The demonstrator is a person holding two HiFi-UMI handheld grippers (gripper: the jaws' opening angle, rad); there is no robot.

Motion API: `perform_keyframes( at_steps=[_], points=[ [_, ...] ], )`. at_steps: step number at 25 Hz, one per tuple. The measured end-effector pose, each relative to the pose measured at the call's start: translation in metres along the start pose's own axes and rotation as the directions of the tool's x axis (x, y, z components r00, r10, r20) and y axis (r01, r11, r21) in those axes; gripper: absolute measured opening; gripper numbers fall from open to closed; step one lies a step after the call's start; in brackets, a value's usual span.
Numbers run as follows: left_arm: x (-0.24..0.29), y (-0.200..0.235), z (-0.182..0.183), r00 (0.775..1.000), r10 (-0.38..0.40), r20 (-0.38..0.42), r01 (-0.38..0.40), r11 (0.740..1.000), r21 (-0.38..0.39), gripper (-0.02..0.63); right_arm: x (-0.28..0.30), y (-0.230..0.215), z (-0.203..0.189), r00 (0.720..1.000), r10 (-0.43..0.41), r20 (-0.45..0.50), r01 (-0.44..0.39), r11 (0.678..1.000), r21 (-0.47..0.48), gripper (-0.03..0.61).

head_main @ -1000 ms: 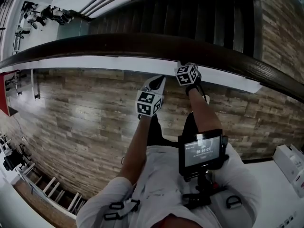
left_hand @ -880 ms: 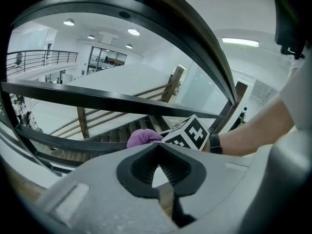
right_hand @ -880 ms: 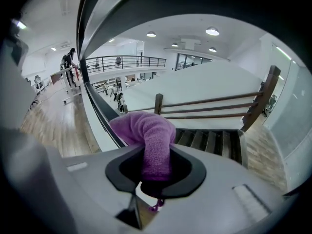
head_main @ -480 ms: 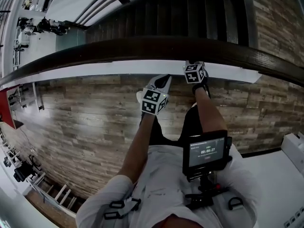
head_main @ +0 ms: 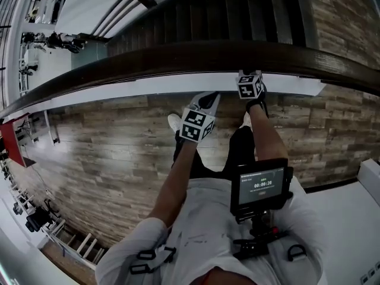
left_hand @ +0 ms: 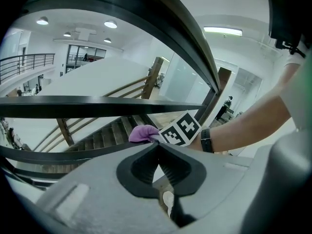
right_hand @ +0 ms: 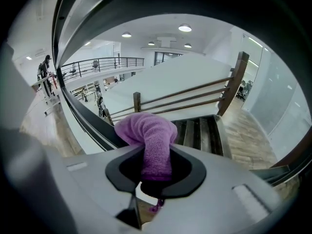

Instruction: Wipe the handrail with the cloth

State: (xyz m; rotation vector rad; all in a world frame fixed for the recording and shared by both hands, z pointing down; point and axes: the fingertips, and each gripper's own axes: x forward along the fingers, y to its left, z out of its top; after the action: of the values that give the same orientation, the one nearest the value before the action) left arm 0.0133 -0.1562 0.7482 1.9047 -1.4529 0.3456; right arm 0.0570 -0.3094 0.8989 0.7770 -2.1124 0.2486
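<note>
The dark wooden handrail [head_main: 148, 58] curves across the head view. My right gripper [head_main: 244, 76] sits against its near side, shut on a purple cloth [right_hand: 152, 135] that bulges out past the jaws onto the handrail [right_hand: 87, 113]. My left gripper [head_main: 206, 103] hangs lower and to the left, apart from the rail and over the plank floor. Its jaws are shut with nothing between them [left_hand: 157, 149]. In the left gripper view the cloth [left_hand: 144, 132] shows beside the right gripper's marker cube [left_hand: 182, 129], under the handrail [left_hand: 97, 106].
A white ledge [head_main: 136, 86] runs under the rail. A dark staircase [head_main: 237, 10] drops away beyond it. Wood-plank floor [head_main: 107, 153] lies beneath me. A screen device [head_main: 261, 187] hangs at my chest. Equipment [head_main: 35, 218] stands at the lower left.
Both grippers have shifted to the right along the rail, the right one carrying the cloth with it. Both stay shut.
</note>
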Motion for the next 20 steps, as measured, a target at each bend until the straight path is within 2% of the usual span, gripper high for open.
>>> perform_keyframes(
  at_steps=[7,16,20],
  points=[
    [0.023,-0.027,0.015,1.0,-0.025,-0.013,0.025,0.999,0.037,0.0,-0.006,-0.037,-0.01,1.0,-0.018,0.004,0.018,0.999,0.029,0.081],
    [0.084,-0.08,0.028,0.998,-0.062,-0.022,0.063,0.996,0.057,0.0,-0.017,-0.116,-0.038,0.998,-0.069,-0.002,0.069,0.995,0.076,0.081],
    [0.108,-0.108,0.032,0.995,-0.097,-0.029,0.099,0.992,0.074,0.0,-0.028,-0.156,-0.057,0.993,-0.12,0.005,0.119,0.989,0.086,0.081]
  ],
)
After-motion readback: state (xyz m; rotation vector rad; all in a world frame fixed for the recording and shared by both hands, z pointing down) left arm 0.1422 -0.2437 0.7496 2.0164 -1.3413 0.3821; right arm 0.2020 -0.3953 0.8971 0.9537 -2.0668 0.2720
